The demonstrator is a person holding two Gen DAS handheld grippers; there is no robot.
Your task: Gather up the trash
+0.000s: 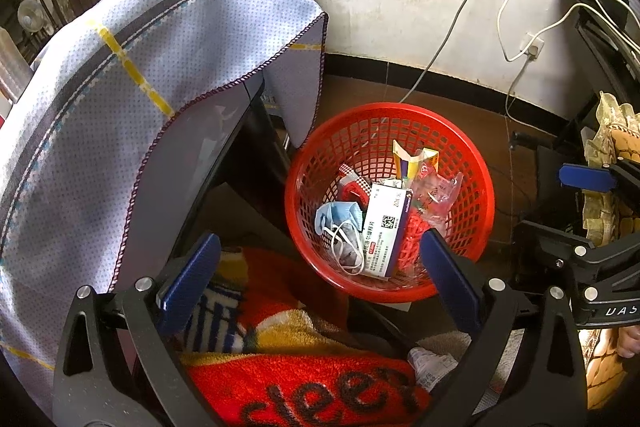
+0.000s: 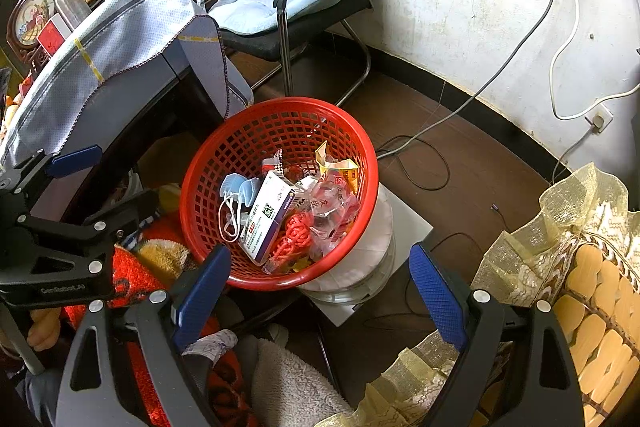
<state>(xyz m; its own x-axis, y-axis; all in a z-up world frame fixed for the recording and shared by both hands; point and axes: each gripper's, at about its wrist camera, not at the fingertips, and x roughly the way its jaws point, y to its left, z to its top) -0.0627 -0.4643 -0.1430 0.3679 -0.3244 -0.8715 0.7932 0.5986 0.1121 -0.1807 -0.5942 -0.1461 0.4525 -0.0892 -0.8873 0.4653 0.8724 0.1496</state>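
Both grippers empty, jaws spread wide: left gripper (image 1: 320, 267) and right gripper (image 2: 320, 291) angled down side by side toward red basket (image 2: 208, 163). Inside basket: blue face mask (image 1: 338, 217), white medicine box (image 1: 386, 231), clear wrappers (image 2: 334, 205). Crumpled paper (image 2: 212, 343) just beneath, on red blanket (image 1: 304, 383).

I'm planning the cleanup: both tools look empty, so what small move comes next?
Probably lower the left tool toward the crumpled paper on the blanket. Both tools are open and empty, and the red basket already holds trash.
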